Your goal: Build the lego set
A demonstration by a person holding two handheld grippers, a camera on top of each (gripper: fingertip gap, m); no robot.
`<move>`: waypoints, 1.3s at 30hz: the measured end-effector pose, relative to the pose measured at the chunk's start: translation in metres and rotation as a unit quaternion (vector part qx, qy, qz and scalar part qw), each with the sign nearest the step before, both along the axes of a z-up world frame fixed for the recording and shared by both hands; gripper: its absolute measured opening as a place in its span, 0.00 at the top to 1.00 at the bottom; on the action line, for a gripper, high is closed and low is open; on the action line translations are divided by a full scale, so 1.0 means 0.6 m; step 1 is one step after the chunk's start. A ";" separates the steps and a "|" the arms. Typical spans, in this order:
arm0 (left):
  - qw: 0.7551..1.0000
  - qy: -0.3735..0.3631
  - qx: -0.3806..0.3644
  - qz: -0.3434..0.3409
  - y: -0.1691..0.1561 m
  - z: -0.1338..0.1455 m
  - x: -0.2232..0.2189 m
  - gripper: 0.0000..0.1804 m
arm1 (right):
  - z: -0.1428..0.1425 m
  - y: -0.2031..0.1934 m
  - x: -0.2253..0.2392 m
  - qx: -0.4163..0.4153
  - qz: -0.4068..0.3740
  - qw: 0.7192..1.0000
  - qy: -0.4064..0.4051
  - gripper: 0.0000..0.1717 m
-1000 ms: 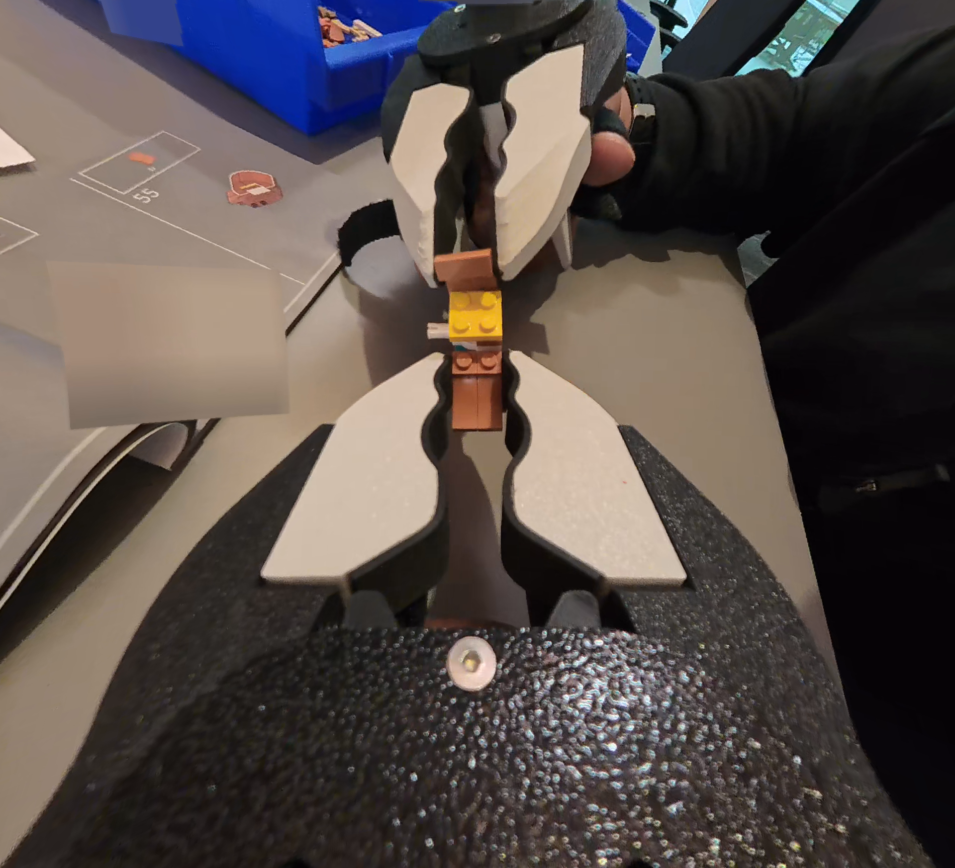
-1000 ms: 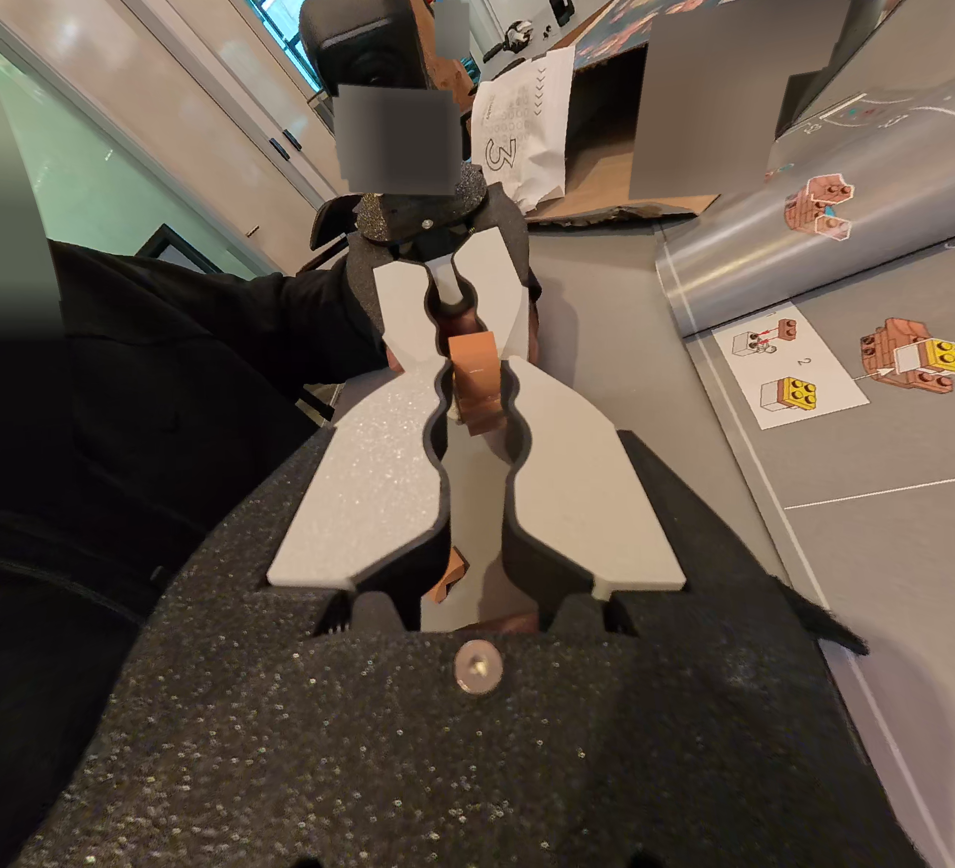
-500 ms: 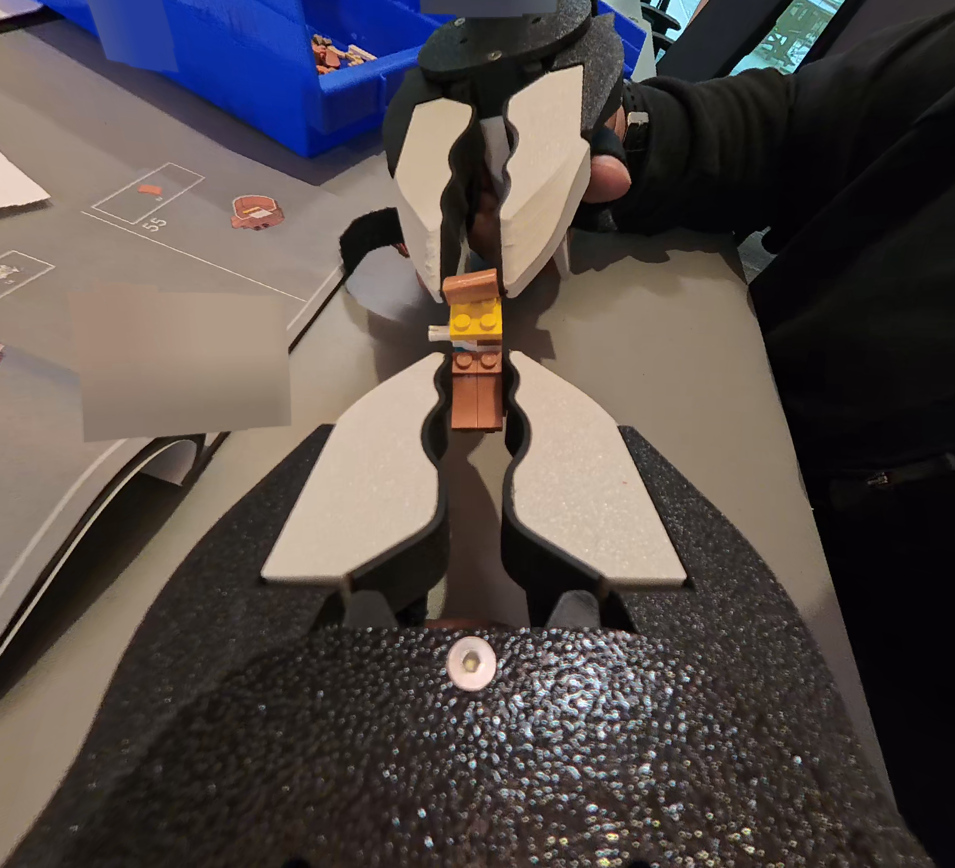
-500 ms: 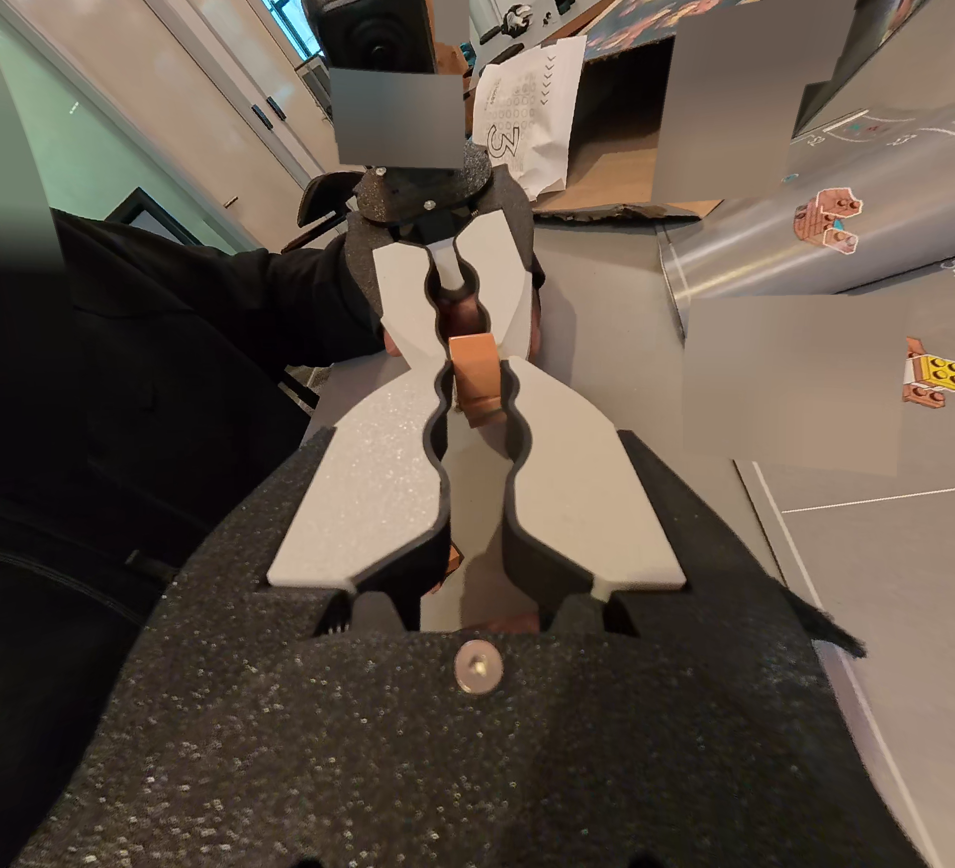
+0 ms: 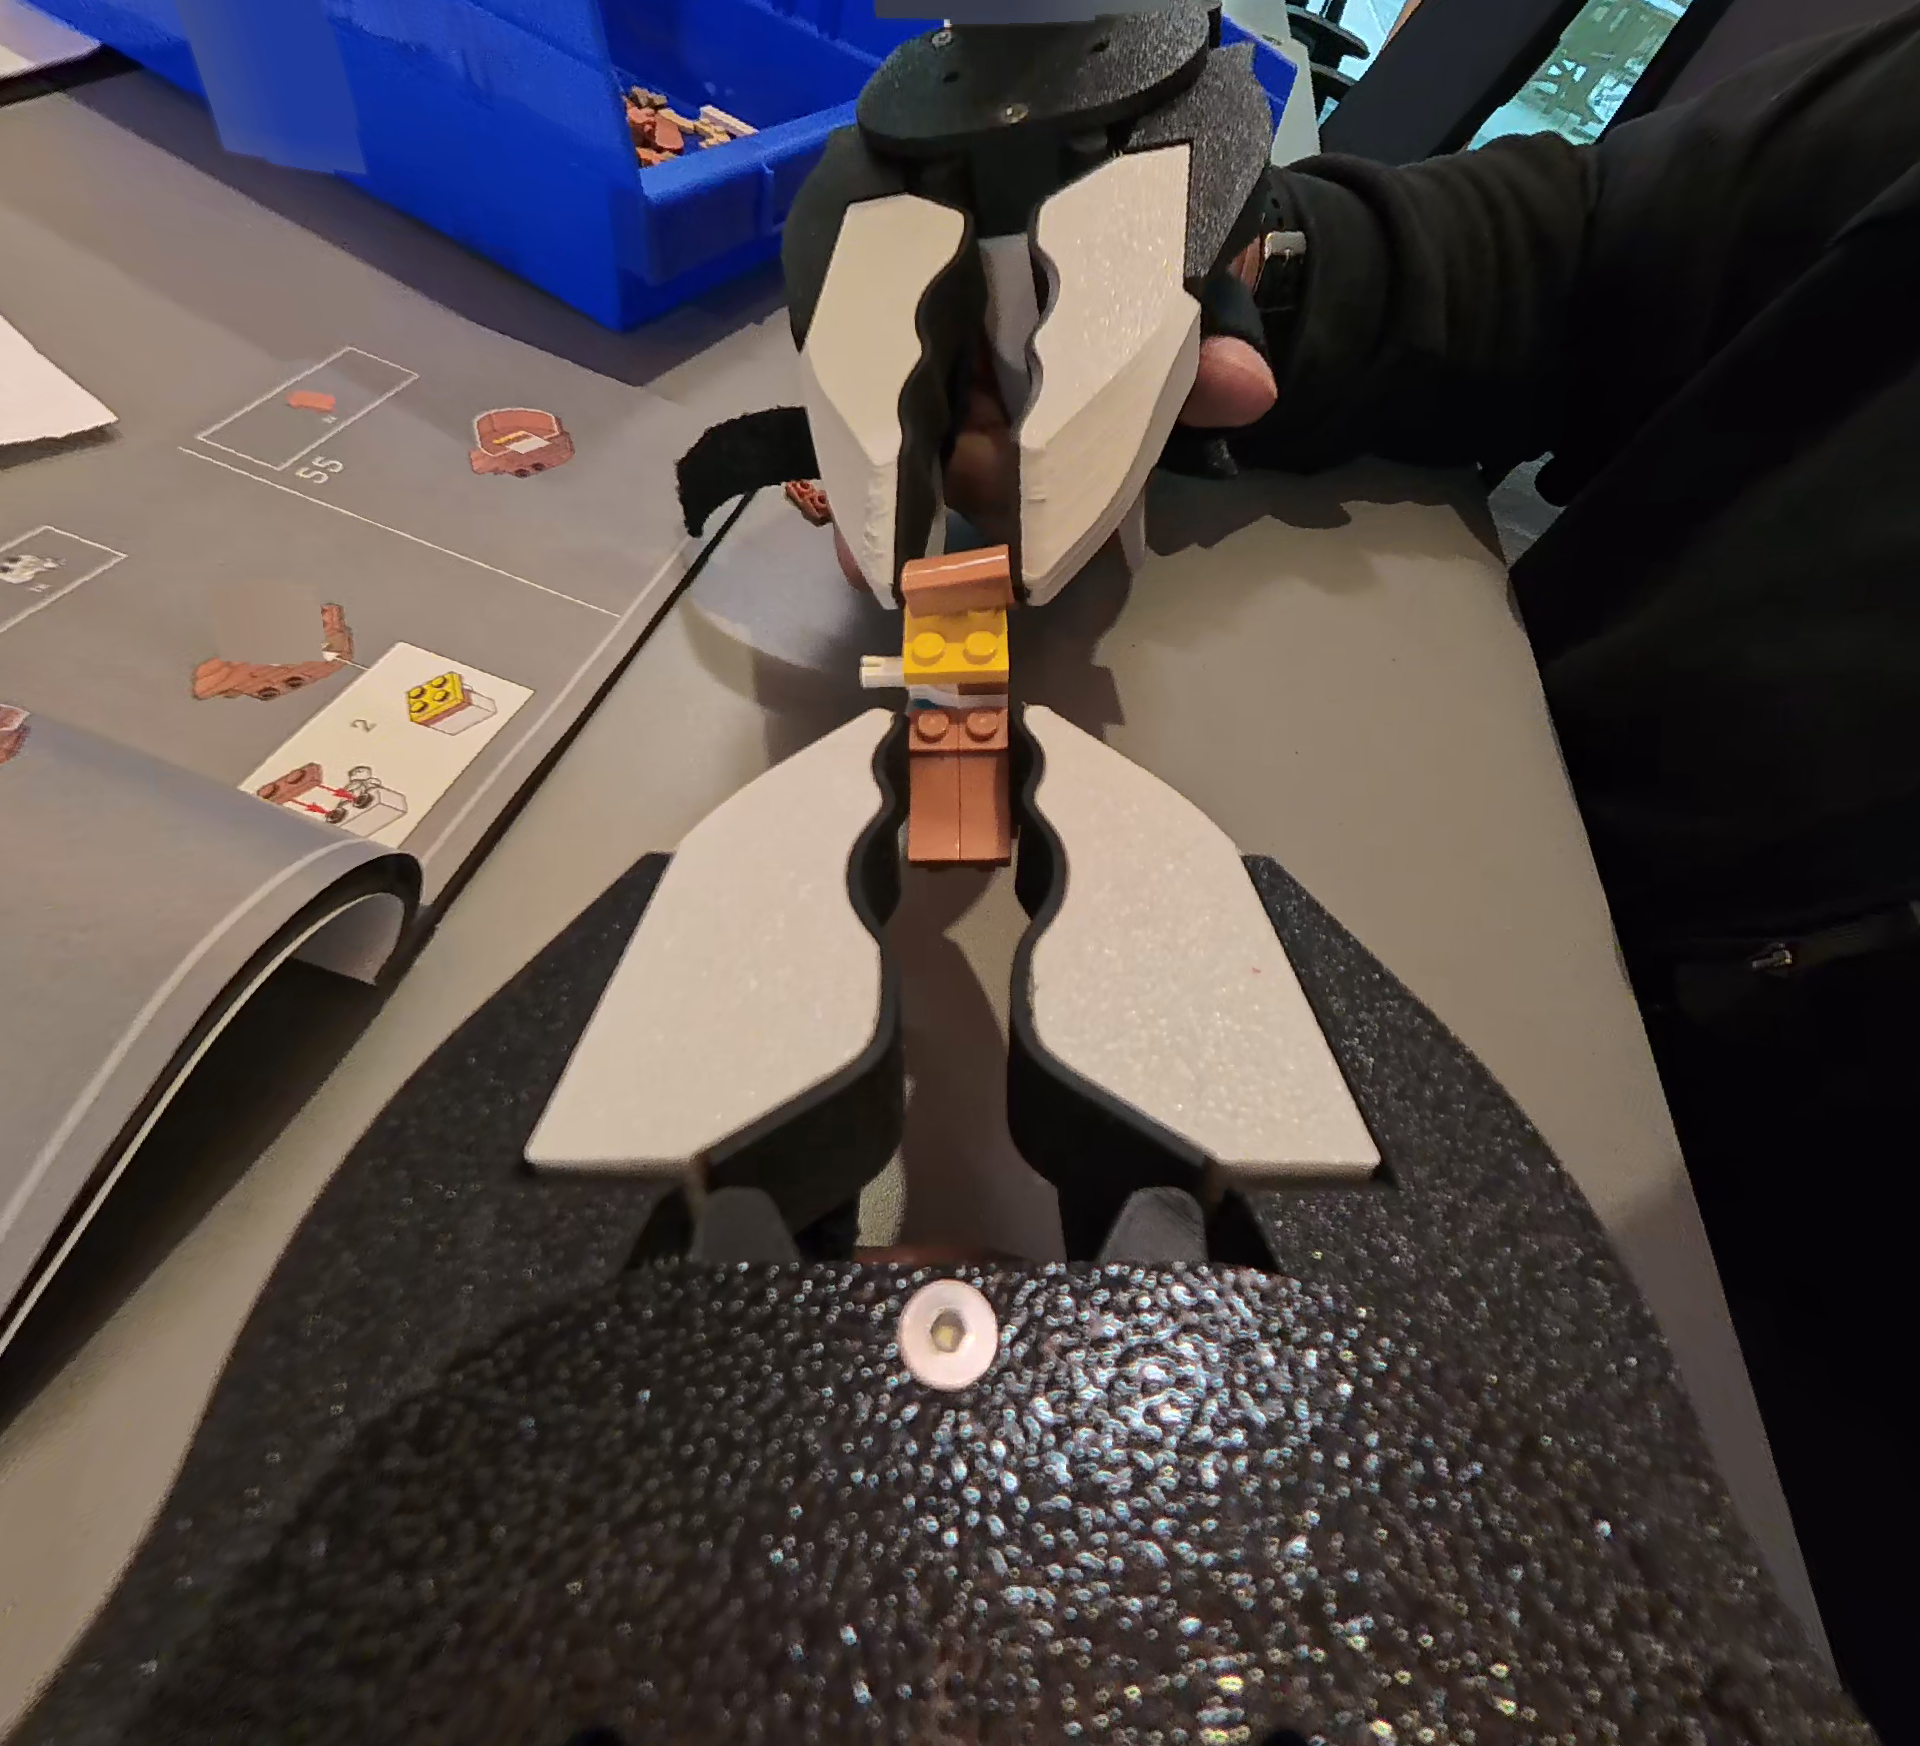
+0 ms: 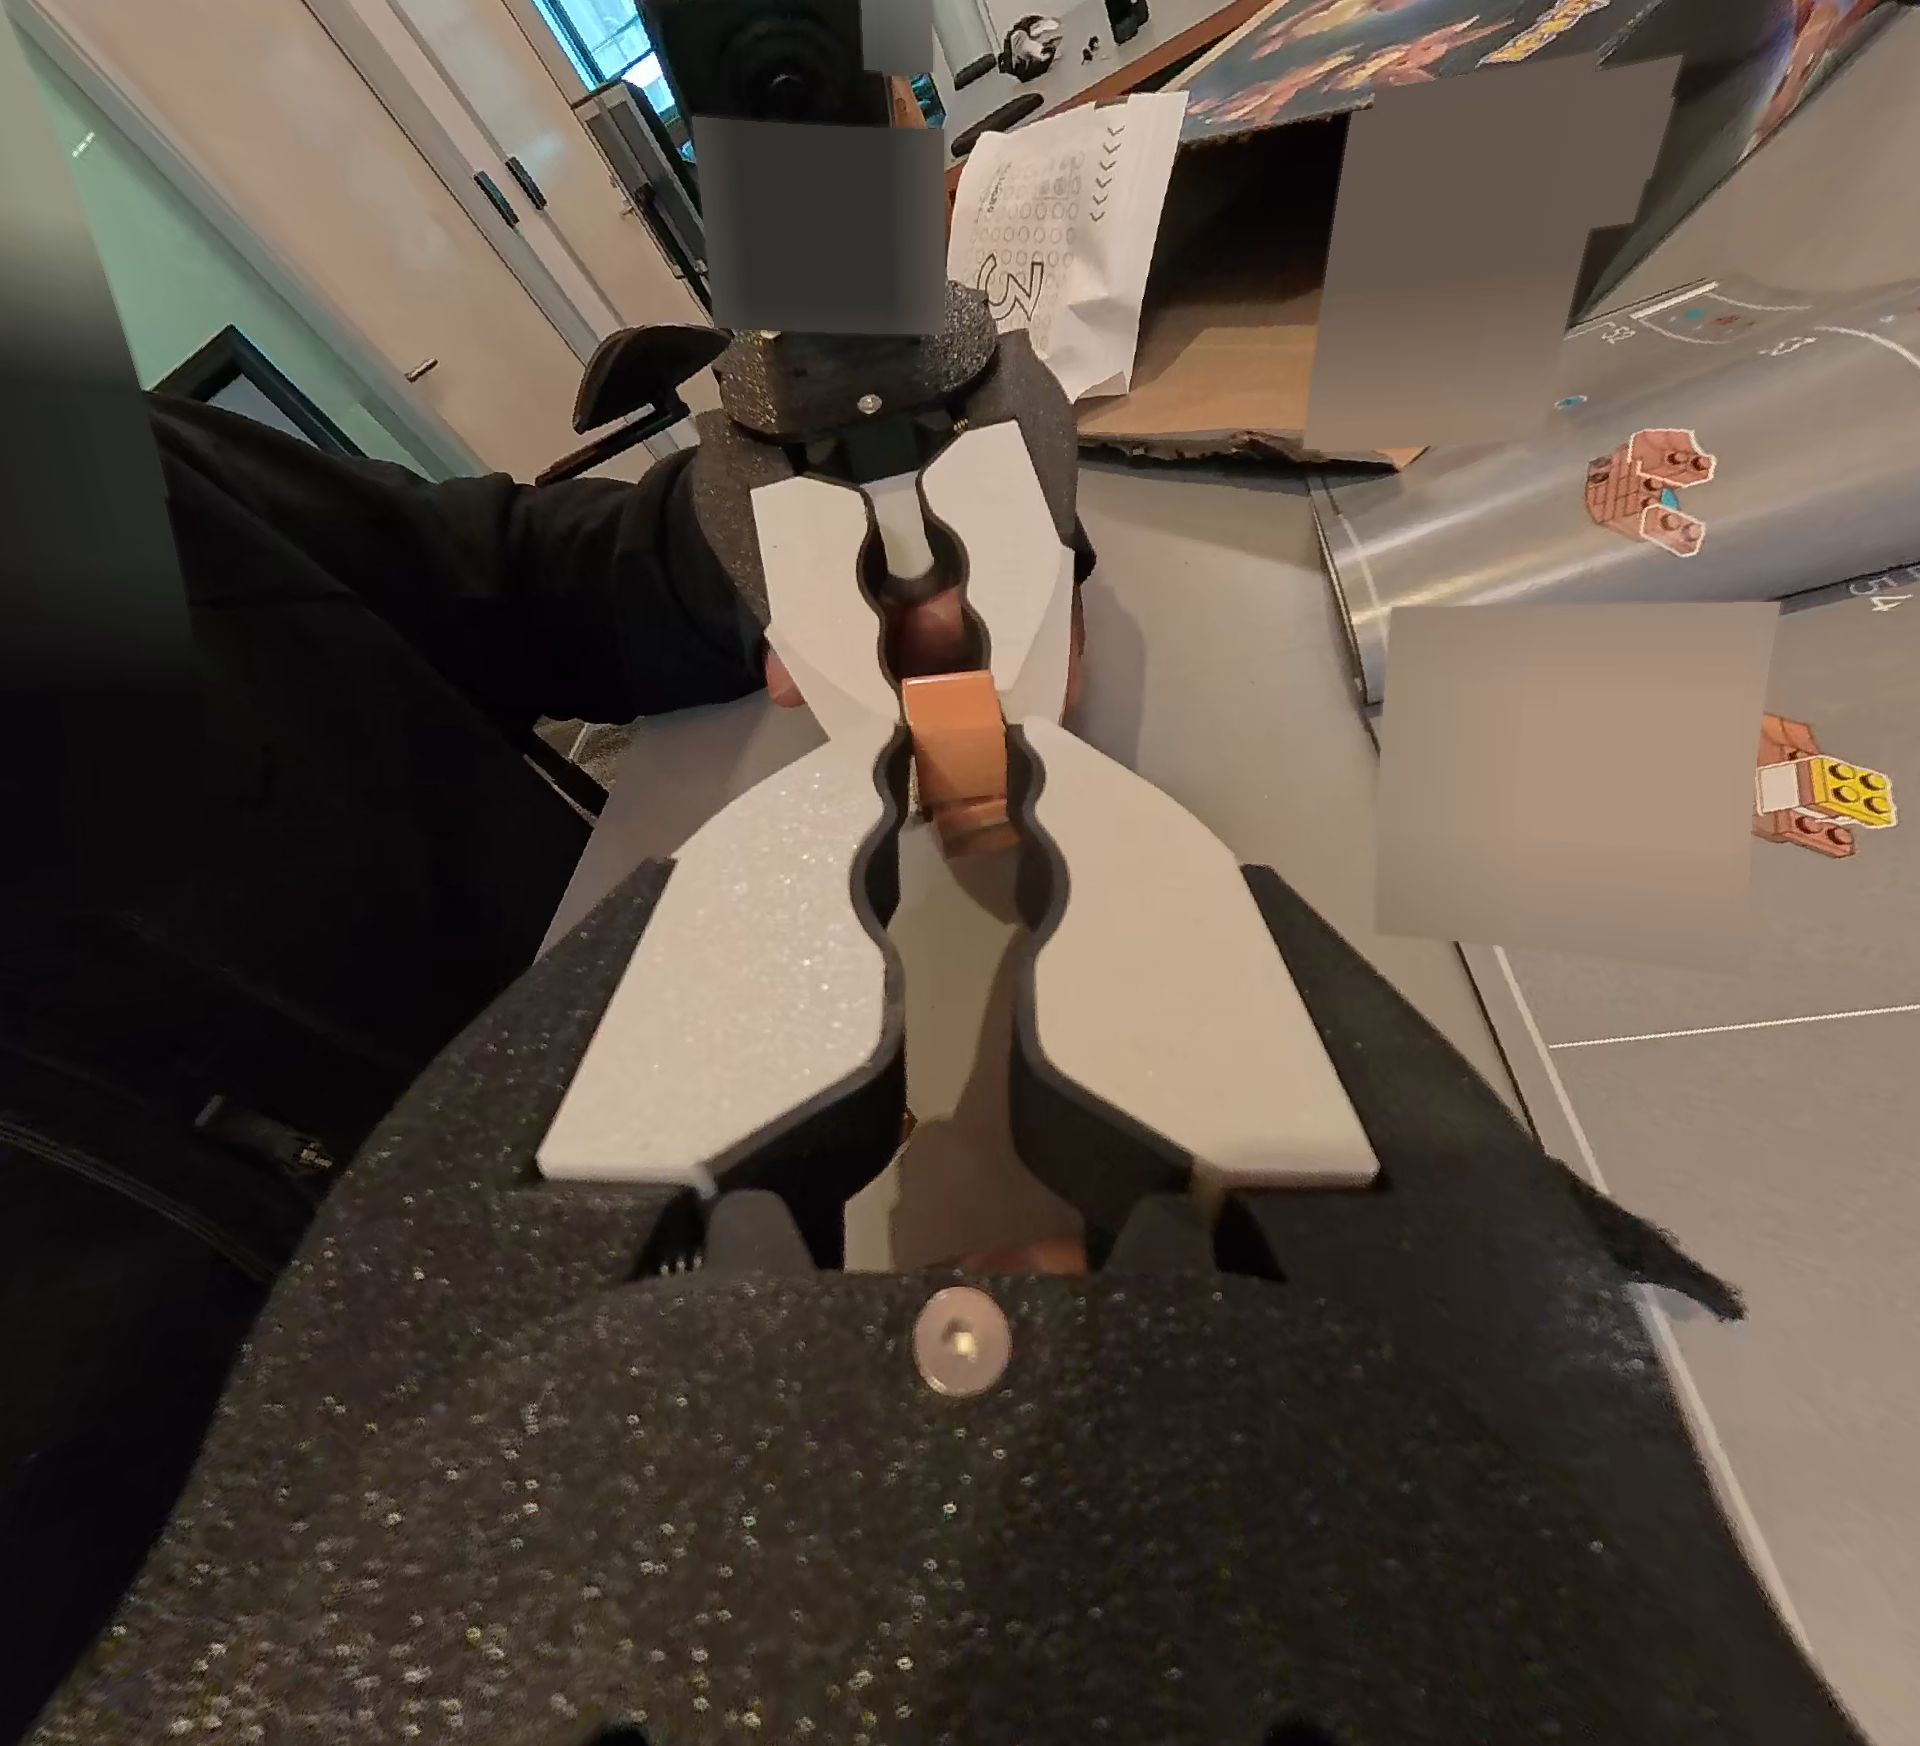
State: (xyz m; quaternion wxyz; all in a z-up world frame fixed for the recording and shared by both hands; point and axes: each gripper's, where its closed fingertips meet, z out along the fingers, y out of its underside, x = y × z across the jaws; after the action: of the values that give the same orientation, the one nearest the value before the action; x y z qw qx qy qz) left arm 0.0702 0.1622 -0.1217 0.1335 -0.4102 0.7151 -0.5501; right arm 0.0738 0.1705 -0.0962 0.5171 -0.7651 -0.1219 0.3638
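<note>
In the left wrist view my left gripper [image 5: 954,732] is shut on a small brick assembly [image 5: 958,797]: brown bricks in the grasp, with a yellow plate [image 5: 956,647] and a small white piece sticking out past the fingertips. My right gripper [image 5: 958,593] faces it from the far side, shut on a brown piece [image 5: 956,576] that touches the far edge of the yellow plate. In the right wrist view my right gripper [image 6: 956,746] pinches that brown piece [image 6: 954,751], and the left gripper [image 6: 951,694] meets it tip to tip. Both are held just above the grey table [image 5: 1299,761].
An open instruction booklet [image 5: 260,553] lies to the left, also in the right wrist view [image 6: 1662,1177]. A blue bin [image 5: 468,65] with brown pieces stands behind it. A cardboard box [image 6: 1226,346] and a white paper bag [image 6: 1060,242] stand farther off. A person's black sleeves [image 5: 1558,294] flank the grippers. My left and right fingertips are right by each other.
Both grippers keep their grasps and stay tip to tip. The pair has shifted slightly, so more of the booklet page shows at the left.
</note>
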 end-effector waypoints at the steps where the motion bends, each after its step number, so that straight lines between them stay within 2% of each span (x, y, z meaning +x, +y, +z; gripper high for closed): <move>1: 1.000 -0.001 0.001 0.000 0.000 0.000 0.000 0.91 | 0.000 0.000 0.000 0.001 0.000 1.000 -0.001 0.90; 9: 1.000 -0.003 0.002 -0.002 -0.001 0.001 -0.001 0.91 | 0.001 0.000 -0.001 0.013 -0.004 1.000 -0.017 0.90; 13: 1.000 -0.002 0.000 -0.003 -0.001 0.001 -0.002 0.91 | 0.003 0.000 -0.002 0.006 -0.002 1.000 0.002 0.90; 18: 1.000 -0.004 -0.021 -0.007 -0.002 0.009 -0.002 0.91 | 0.023 0.003 0.005 -0.010 -0.008 0.995 0.103 0.90; 23: 0.998 -0.007 -0.063 -0.008 0.001 0.024 -0.003 0.91 | 0.045 0.007 0.018 -0.038 -0.013 0.970 0.241 0.90; 29: 0.996 -0.004 -0.090 -0.002 0.009 0.032 -0.003 0.91 | 0.050 0.010 0.010 -0.050 -0.004 0.958 0.284 0.90; 33: 0.996 -0.002 -0.092 -0.002 0.009 0.032 -0.003 0.91 | 0.046 0.012 0.010 -0.047 -0.009 0.961 0.273 0.90; 39: 0.998 -0.006 -0.068 0.000 0.007 0.029 -0.003 0.91 | 0.031 0.014 0.009 -0.024 -0.027 0.983 0.181 0.90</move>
State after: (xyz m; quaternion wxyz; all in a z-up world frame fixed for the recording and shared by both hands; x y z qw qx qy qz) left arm 0.0683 0.1665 -0.1044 0.1093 -0.4147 0.6753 -0.6001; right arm 0.0792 0.1788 -0.0774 0.5215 -0.7021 0.0035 0.4848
